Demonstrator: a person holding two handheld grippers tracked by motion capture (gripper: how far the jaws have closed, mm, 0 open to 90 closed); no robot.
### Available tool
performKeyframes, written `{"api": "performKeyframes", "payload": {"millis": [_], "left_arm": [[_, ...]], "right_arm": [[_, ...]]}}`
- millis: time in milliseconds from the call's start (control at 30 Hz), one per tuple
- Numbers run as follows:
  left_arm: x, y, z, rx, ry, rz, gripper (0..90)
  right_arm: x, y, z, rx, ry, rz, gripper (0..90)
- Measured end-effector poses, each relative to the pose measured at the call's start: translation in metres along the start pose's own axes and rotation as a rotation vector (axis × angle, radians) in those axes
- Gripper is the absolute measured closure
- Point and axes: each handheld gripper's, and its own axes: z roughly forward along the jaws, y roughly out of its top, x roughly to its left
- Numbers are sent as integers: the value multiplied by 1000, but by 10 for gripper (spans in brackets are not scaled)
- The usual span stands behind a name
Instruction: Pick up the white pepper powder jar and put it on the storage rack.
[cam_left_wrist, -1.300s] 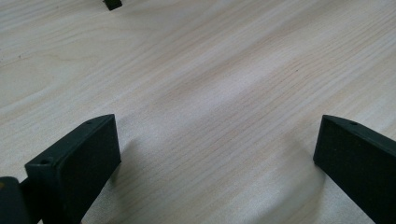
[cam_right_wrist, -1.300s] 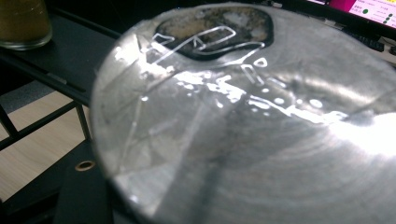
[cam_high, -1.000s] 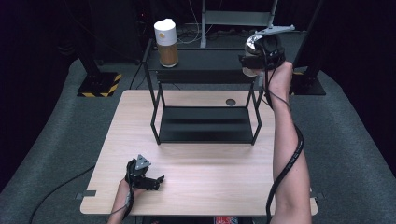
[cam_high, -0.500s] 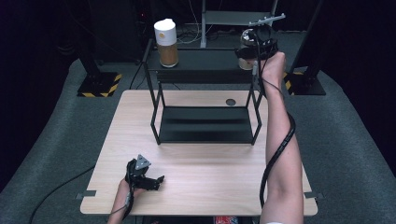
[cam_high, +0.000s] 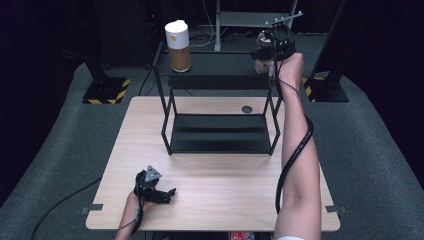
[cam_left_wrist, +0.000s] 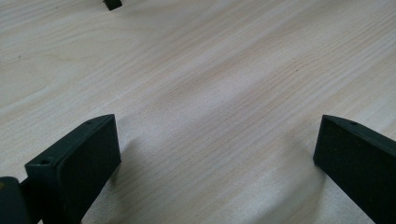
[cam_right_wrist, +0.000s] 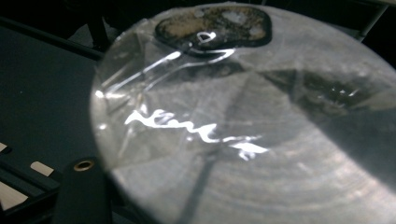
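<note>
Two tongs in play. Left tongs (cam_high: 159, 192) sit low at the near-left part of the wooden table (cam_high: 225, 200), person's left hand (cam_high: 142, 195) around them, grey three-cornered plate on top. In left gripper view (cam_left_wrist: 215, 154) both black jaws stand wide apart w/ only bare pale wood grain between them; nothing held.

Right tongs (cam_high: 267, 50) are up at the far right end of the black rack's (cam_high: 220, 117) top shelf, right arm stretched out long across the table, black cable looping down along the forearm. They're at a round object (cam_high: 261, 41) there: in high view it reads as a small, pale-brown, shiny thing right by the tongs at the shelf's right end, partly hidden by the hand. In right gripper view the object (cam_right_wrist: 261, 130) is very close to the lens: round, clear plastic or film-covered surface w/ bright glare streaks, creases in the wrap, and a dark-rimmed brownish speckled patch near its upper edge. One black jaw shows at bottom left, against the object's edge; other jaw not seen, so can't tell if the tongs grip it or how far open they are.

Also on the top shelf, left end: white-lidded canister (cam_high: 178, 46) w/ brown lower body, upright, well apart from the round object. Small dark round spot (cam_high: 247, 109) on the table behind the rack's lower shelf.
</note>
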Motion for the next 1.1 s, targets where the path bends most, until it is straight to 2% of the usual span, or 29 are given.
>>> {"api": "performKeyframes", "payload": {"millis": [167, 367, 400, 433, 533, 567, 600, 700, 733, 767, 800, 833, 867, 900, 933, 967, 1000, 1033, 1067, 1100], "left_arm": [[0, 0, 0, 0, 0, 0, 0], [0, 0, 0, 0, 0, 0, 0], [0, 0, 0, 0, 0, 0, 0], [0, 0, 0, 0, 0, 0, 0], [0, 0, 0, 0, 0, 1, 0], [0, 0, 0, 0, 0, 0, 0], [0, 0, 0, 0, 0, 0, 0], [0, 0, 0, 1, 0, 1, 0], [0, 0, 0, 0, 0, 0, 0], [0, 0, 0, 0, 0, 0, 0], [0, 0, 0, 1, 0, 1, 0], [0, 0, 0, -2, 0, -1, 0], [0, 0, 0, -1, 0, -1, 0], [0, 0, 0, -2, 0, -1, 0], [0, 0, 0, -1, 0, -2, 0], [0, 0, 0, -1, 0, -2, 0], [0, 0, 0, -1, 0, -2, 0], [0, 0, 0, -1, 0, -2, 0], [0, 0, 0, -1, 0, -1, 0], [0, 0, 0, -1, 1, -1, 0]], "right_arm": [[-7, -3, 2, -7, 17, 40, 298], [-5, -1, 2, 2, 7, 34, 265], [-3, -1, -1, 5, -1, 35, 203], [-2, -1, -3, 9, -5, 29, 191], [0, -3, -11, 20, 6, 5, 71], [0, -3, -11, 20, 6, 5, 71], [5, -6, -20, 26, 2, -24, 19], [7, -13, -28, 23, 10, -43, 2], [12, -26, -40, 14, 4, -69, 0], [12, -26, -40, 14, 4, -69, 0], [14, -33, -46, 10, 10, -84, 0], [19, -49, -58, 1, 19, -111, 0], [19, -49, -58, 1, 19, -111, 0], [21, -59, -64, -2, 27, -127, 0], [27, -82, -73, -10, 41, -152, 0], [27, -82, -73, -10, 41, -152, 0], [32, -111, -78, -10, 57, -169, 0], [35, -127, -79, -5, 60, -169, 0], [35, -127, -79, -5, 60, -169, 0], [43, -162, -77, 15, 68, -179, 0]]}}
